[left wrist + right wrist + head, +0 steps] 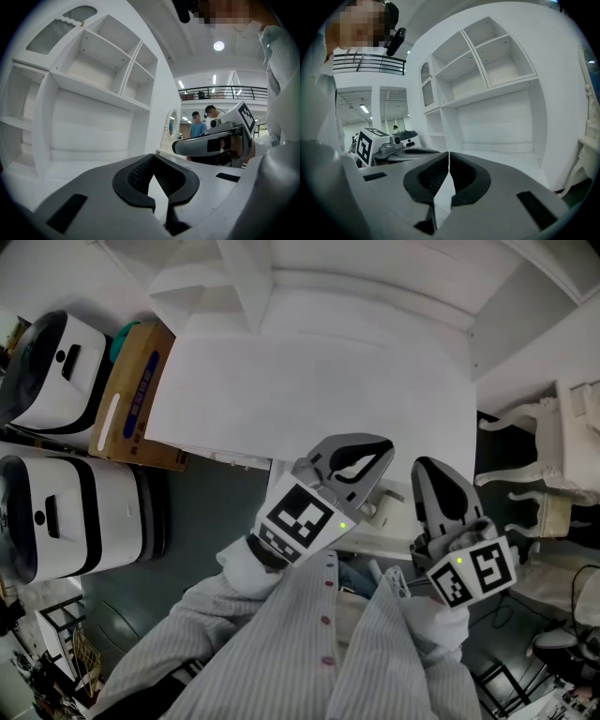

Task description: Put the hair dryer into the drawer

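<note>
Left gripper (153, 165) and right gripper (449, 161) are side by side at the white desk's (309, 381) front edge. Both jaw pairs are closed together, empty.

Your left hand-held gripper (361, 454) and right hand-held gripper (441, 479) sit side by side, jaws together, both empty.

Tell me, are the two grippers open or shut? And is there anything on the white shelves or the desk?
Left gripper: shut, nothing between its jaws.
Right gripper: shut, nothing between its jaws.
Shelves: empty.
Desk top: bare.
Hair dryer: not in view.
</note>
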Available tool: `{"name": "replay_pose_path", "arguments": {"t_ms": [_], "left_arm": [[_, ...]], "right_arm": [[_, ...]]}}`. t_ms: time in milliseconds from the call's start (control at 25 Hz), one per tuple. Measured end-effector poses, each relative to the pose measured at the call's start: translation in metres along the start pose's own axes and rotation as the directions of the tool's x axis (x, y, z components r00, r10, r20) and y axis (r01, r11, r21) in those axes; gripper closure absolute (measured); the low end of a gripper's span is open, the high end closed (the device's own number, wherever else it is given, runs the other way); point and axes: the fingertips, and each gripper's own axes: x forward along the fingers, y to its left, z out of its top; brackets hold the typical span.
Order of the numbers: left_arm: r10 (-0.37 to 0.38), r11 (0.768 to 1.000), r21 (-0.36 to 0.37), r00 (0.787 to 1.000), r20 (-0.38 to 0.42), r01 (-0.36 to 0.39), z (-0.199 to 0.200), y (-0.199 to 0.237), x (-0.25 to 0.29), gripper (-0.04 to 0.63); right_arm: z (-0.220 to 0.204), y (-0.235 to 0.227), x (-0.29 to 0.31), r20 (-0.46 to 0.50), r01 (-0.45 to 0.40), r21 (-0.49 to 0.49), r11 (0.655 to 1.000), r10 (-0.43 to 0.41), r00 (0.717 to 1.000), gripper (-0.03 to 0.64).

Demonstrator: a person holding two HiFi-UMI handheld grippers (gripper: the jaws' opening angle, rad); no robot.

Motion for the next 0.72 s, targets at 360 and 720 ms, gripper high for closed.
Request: {"name": "replay_pose_path", "arguments": {"t_ms": [360,720], "left_arm": [[-0.001,1.0,-0.003,1.0,-0.007,0.001,-0.0023,0.0026,0.0029,0.586],[-0.01,1.0,0.02,0.999,-0.033,0.011,-0.0071,0.0086,0.0053,0.586]], "right_arm": [[-0.006,-0.0038,0.0008,-0.015,0.01,0.001,1.0,-0.01,1.0,0.603],[-0.005,-0.0024,0.0022,-0.017,0.001,-0.001,1.0,-0.001,1.0,0.603]]}}
